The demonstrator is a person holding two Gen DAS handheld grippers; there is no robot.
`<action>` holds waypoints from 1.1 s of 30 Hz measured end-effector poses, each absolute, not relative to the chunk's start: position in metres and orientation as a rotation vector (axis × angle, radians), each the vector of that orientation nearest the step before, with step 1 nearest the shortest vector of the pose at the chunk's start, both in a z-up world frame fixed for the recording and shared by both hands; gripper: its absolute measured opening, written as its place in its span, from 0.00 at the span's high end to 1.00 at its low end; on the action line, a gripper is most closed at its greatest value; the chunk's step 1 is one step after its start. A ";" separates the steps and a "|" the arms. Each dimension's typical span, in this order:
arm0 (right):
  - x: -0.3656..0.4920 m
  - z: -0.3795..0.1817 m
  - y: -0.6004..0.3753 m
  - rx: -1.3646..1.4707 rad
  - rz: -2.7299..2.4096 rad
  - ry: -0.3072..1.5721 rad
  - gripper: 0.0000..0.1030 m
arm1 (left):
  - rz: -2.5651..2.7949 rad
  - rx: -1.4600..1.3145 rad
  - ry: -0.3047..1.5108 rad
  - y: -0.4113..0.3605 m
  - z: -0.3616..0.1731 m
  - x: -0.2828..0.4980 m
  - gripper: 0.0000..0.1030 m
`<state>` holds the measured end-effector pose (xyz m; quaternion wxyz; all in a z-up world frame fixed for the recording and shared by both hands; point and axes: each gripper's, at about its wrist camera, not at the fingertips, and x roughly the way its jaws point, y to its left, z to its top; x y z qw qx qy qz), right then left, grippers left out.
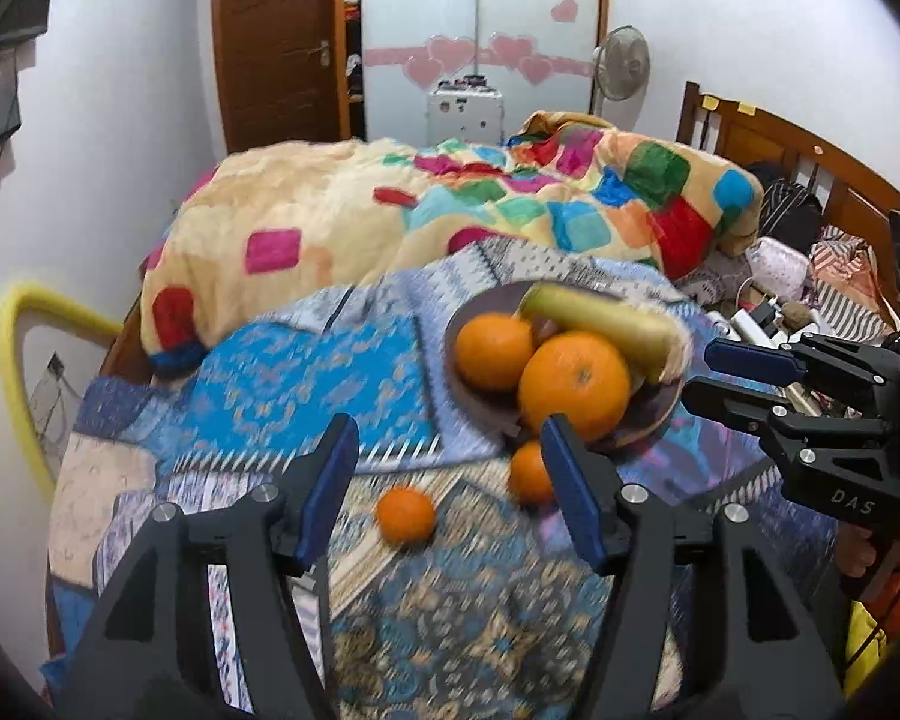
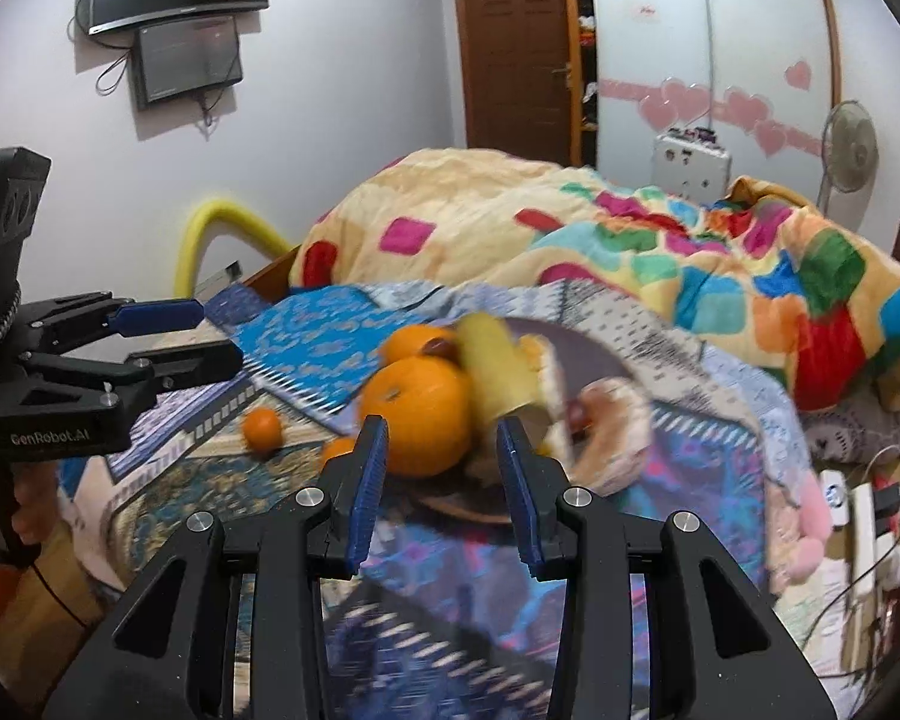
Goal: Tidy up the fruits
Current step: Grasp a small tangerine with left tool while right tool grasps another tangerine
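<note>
A brown bowl (image 1: 480, 396) sits on the patterned bedspread and holds a large orange (image 1: 573, 384), a second orange (image 1: 492, 351) and a banana (image 1: 600, 321). Two small oranges lie loose on the cloth in front of it, one (image 1: 406, 514) between my left fingers' line of sight and one (image 1: 528, 474) by the bowl's near rim. My left gripper (image 1: 450, 480) is open and empty above them. My right gripper (image 2: 444, 468) is open and empty just before the bowl (image 2: 570, 354), facing the large orange (image 2: 417, 417) and banana (image 2: 498, 372). It also shows in the left wrist view (image 1: 699, 372).
A colourful quilt (image 1: 450, 204) is heaped behind the bowl. Clutter, cables and a power strip (image 2: 864, 516) lie at the right of the bed. A wooden headboard (image 1: 798, 150) stands far right, a yellow tube (image 1: 24, 360) at the left edge.
</note>
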<state>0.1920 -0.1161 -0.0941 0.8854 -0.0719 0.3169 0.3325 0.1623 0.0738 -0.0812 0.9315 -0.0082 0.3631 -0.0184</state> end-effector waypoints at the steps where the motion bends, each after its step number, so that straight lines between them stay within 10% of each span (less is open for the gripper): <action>1: 0.190 -0.098 -0.111 -0.147 0.702 0.672 0.67 | -0.033 -0.021 0.754 0.077 -0.086 0.160 0.39; 33: 0.182 -0.152 -0.023 -0.364 0.617 0.778 0.69 | -0.028 -0.087 0.819 0.133 -0.157 0.139 0.39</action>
